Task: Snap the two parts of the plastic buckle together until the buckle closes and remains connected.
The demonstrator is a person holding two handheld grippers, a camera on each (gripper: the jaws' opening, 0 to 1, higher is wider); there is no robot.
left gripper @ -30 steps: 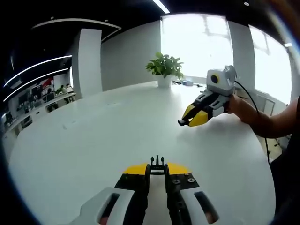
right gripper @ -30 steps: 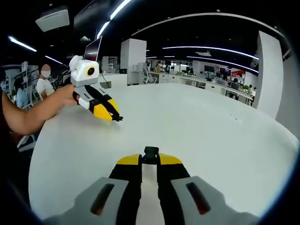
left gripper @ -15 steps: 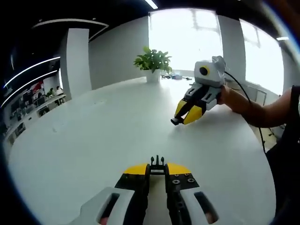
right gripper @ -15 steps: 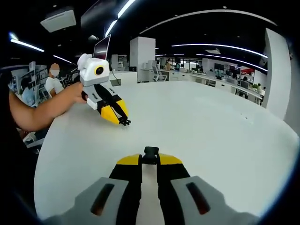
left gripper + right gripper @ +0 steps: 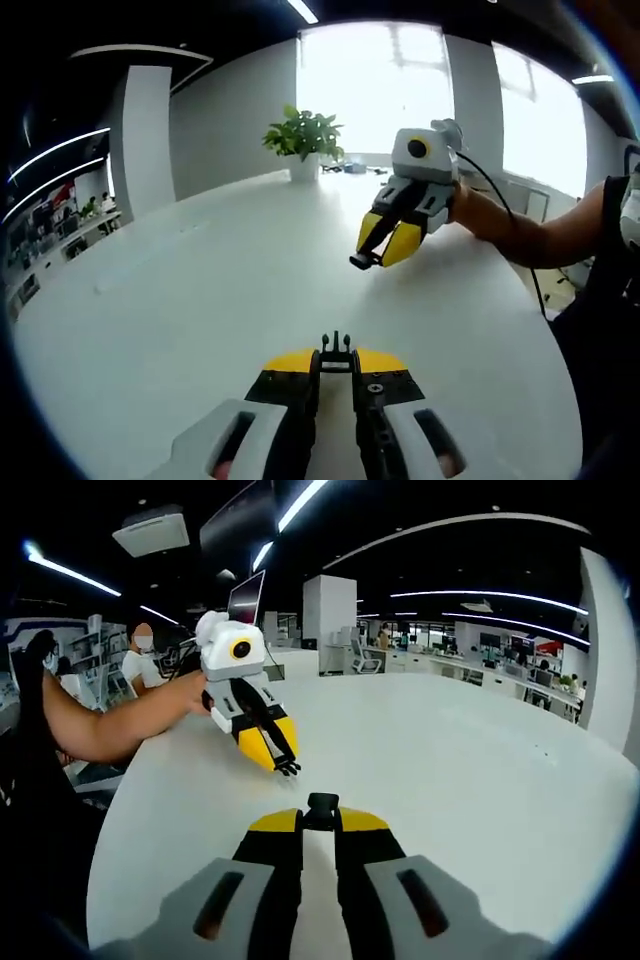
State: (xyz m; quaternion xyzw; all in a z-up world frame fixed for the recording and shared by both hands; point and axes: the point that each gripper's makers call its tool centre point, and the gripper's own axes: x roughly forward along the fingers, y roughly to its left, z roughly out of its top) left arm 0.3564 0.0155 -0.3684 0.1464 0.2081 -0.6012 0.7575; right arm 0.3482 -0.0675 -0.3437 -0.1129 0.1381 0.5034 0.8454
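Both grippers are pinching tiny, light, stiff plastic buckle halves at their jaw tips over the white table [image 5: 200, 290], pronged half [image 5: 336, 349] left, socket half [image 5: 321, 803] right, so they're probably needing careful lining up.

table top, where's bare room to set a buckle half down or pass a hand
The white table is bare between the potted plant and the left tool, and right of the right tool. It is tight where both tools converge, each holding a buckle part.
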